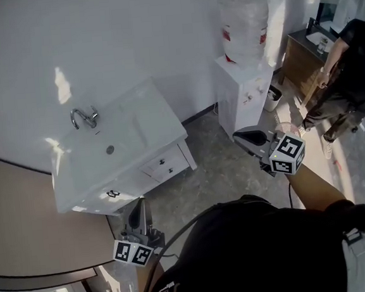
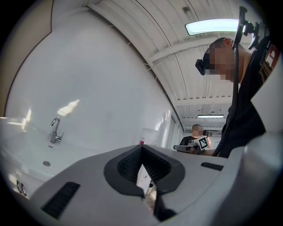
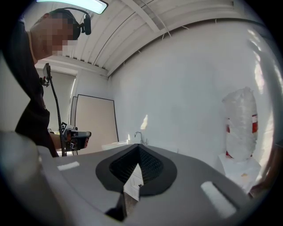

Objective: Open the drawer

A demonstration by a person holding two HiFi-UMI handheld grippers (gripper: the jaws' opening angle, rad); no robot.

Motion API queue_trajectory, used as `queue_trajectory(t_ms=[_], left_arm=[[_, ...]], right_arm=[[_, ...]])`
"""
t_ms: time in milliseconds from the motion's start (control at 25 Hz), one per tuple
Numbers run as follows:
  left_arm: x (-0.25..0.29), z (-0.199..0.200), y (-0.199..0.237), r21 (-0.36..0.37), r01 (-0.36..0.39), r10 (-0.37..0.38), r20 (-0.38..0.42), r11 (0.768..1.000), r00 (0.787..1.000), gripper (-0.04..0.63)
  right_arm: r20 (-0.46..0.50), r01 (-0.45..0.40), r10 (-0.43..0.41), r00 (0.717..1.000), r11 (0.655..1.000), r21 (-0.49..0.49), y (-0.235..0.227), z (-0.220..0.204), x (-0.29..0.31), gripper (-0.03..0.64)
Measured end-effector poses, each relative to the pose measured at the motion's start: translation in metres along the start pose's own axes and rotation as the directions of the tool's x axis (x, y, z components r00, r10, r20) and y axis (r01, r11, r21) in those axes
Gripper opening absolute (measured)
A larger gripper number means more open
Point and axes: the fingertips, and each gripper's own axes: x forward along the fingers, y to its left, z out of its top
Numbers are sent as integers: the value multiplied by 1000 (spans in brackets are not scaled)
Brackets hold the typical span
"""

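- writing: the red band on the water bottle (image 1: 243, 25) is too small to read; the only clear print is the black-and-white square markers (image 1: 288, 152) on the grippers' cubes.
- the drawer (image 1: 166, 165) is at the right end of the white vanity (image 1: 79, 196), just under the countertop. it is shut flush, with small dark knobs on its front.
- the left gripper (image 1: 139, 206) is nearer than the drawer and slightly to its left, in front of the vanity's lower front and not touching it. its jaws are clenched together on nothing.
- the right gripper (image 1: 242, 136) is to the right of the drawer and well apart from it, over the grey floor (image 1: 220, 177) between the vanity and the water dispenser (image 1: 241, 92). its jaws are also pressed together and empty.
- a chrome faucet (image 1: 85, 117) and a basin with a drain (image 1: 110, 150) sit on top of the vanity.
- the white dispenser stands against the far wall, right of the vanity, and carries the bottle.
- another person (image 1: 348, 77) stands at the far right beside a wooden cabinet (image 1: 302, 58).
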Motion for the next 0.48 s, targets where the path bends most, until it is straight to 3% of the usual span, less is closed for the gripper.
queue_trajectory(t_ms=[200,480], left_arm=[[53,-3,3,30,-8,9,-5,1000,1000,-6],[156,-6,2,30,-129,129,-2,991,992,-6]], right_arm=[[19,-2,2,1000,1000,9,-56,-5,3,-5],[5,-123,124,992,992,-20,-172,-8,39,-5]])
